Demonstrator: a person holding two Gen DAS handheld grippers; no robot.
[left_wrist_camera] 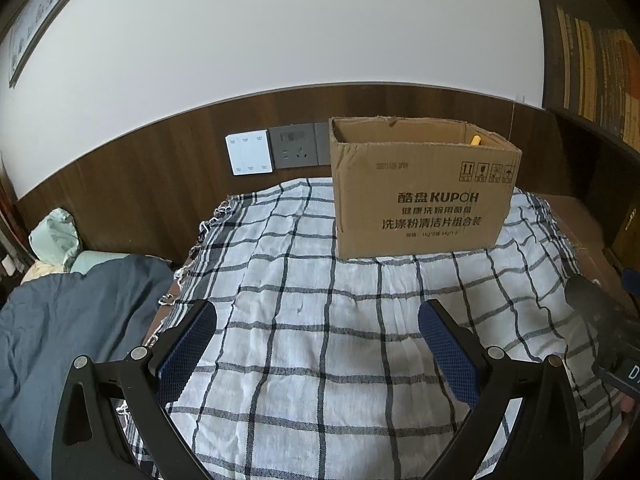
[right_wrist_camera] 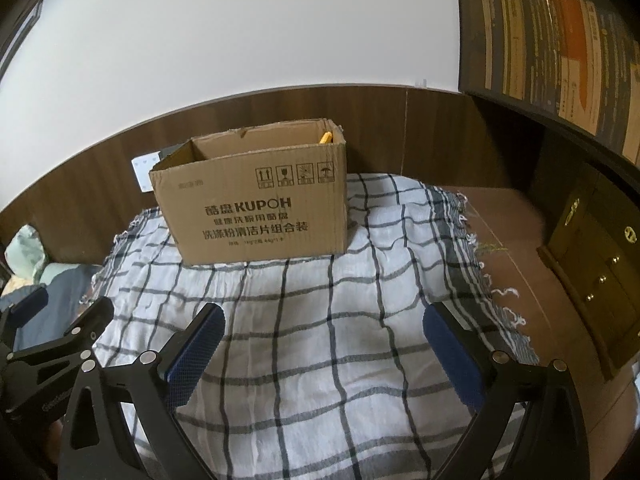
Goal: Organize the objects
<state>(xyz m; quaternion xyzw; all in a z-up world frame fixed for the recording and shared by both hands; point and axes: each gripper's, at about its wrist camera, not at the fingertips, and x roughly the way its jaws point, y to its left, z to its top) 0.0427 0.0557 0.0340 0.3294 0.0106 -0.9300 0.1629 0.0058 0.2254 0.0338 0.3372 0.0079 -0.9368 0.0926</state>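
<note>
In the left wrist view, one cardboard box (left_wrist_camera: 420, 192) stands upright on a white cloth with dark checks (left_wrist_camera: 320, 340) that covers the surface. The top of the box is open. On its front side the brand "KUPOH" is printed in dark letters after two Chinese characters, with two more lines of Chinese text below, and a small faint line under them that is too small to read. Four handling symbols stand in a row near the upper right of this side, and a faint date code is at the upper left. One yellow object (left_wrist_camera: 476, 140) shows just above the rim inside the box, at its right end. The left hand-held gripper (left_wrist_camera: 318, 322) is spread wide above the cloth with nothing between its two blue pads (left_wrist_camera: 188, 352). On the wooden wall panel behind there is one white switch plate (left_wrist_camera: 249, 153) and one grey socket (left_wrist_camera: 294, 151) just beside it. A dark blue blanket (left_wrist_camera: 76, 340) lies at the left.

In the right wrist view, the same box (right_wrist_camera: 256, 216) stands at the far part of the checked cloth (right_wrist_camera: 320, 340), and the "KUPOH" print and the four symbols are readable again. The yellow object (right_wrist_camera: 326, 137) lies in the right rear corner of the box. The right hand-held gripper (right_wrist_camera: 324, 320) is also spread wide and holds nothing. The left hand-held gripper (right_wrist_camera: 56, 336) is seen at the left edge. Book spines (right_wrist_camera: 560, 52) fill a shelf at the upper right; their writing is blurred.
</note>
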